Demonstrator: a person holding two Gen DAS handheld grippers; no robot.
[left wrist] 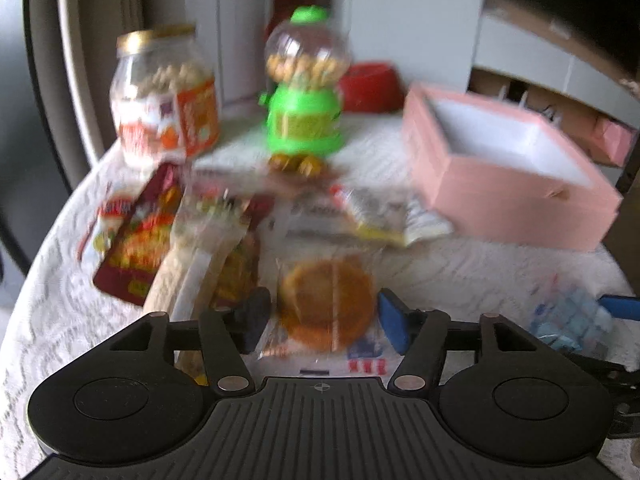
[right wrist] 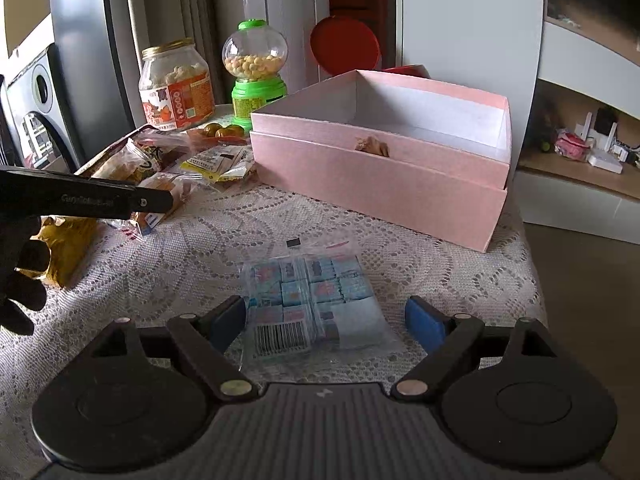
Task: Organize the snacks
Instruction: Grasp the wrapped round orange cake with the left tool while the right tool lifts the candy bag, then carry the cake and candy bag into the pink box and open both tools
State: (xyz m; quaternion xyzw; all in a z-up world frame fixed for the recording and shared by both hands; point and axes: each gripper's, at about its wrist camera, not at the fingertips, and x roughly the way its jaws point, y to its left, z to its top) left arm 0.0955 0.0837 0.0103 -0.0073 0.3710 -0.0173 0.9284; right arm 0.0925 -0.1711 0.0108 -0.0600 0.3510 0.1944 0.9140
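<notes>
While the left gripper (left wrist: 324, 316), jaws apart, straddles a clear-wrapped round orange cake (left wrist: 326, 300) lying flat, the right gripper (right wrist: 326, 320) stands equally wide around a clear packet of blue-wrapped candies (right wrist: 316, 304); an open pink cardboard box (right wrist: 384, 184) waits just beyond, nearer the right hand

Soft, even daylight; left wrist view heavily motion-blurred, right wrist view sharp; fisheye bending and dark vignetting at edges.

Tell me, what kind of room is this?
Probably a living room at home. There's a lace tablecloth on the table, a shelf with little gadgets by the wall, and snacks like a cookie jar and a candy dispenser.
</notes>
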